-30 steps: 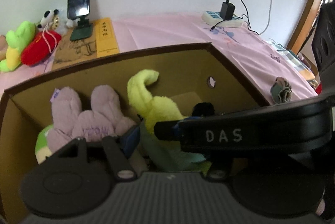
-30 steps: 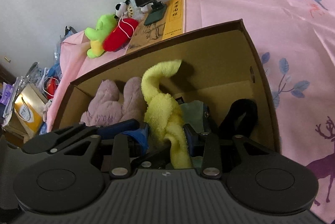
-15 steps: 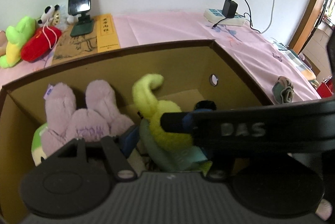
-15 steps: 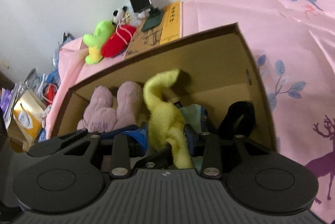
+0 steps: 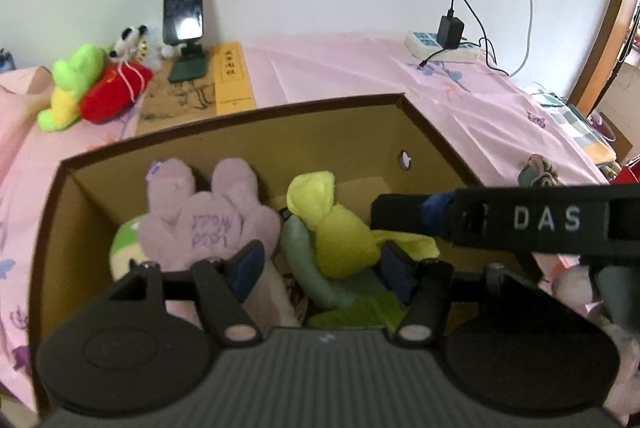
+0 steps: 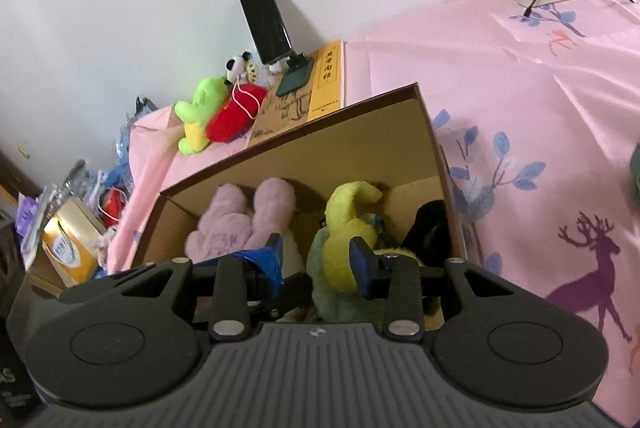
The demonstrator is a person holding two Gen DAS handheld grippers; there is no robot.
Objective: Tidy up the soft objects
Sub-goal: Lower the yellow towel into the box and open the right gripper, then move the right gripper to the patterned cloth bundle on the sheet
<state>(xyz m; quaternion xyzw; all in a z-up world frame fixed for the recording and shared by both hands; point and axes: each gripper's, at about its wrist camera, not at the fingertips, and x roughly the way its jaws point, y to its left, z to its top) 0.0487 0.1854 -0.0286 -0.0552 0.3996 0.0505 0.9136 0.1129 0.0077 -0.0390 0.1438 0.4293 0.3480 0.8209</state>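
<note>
Pink cloth point(image 6: 500, 75) under box point(image 5: 248, 143); both hand-held grippers, left point(image 5: 320, 264) & right point(image 6: 316, 252), agape; only right view shows gift bag point(image 6: 66, 242).

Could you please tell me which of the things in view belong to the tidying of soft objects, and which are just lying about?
Belonging to the job:
cardboard box
lilac plush
yellow plush
green and red plush toys outside the box
left claw
right claw

Just lying about:
phone on its stand
booklet
power strip with charger
</note>
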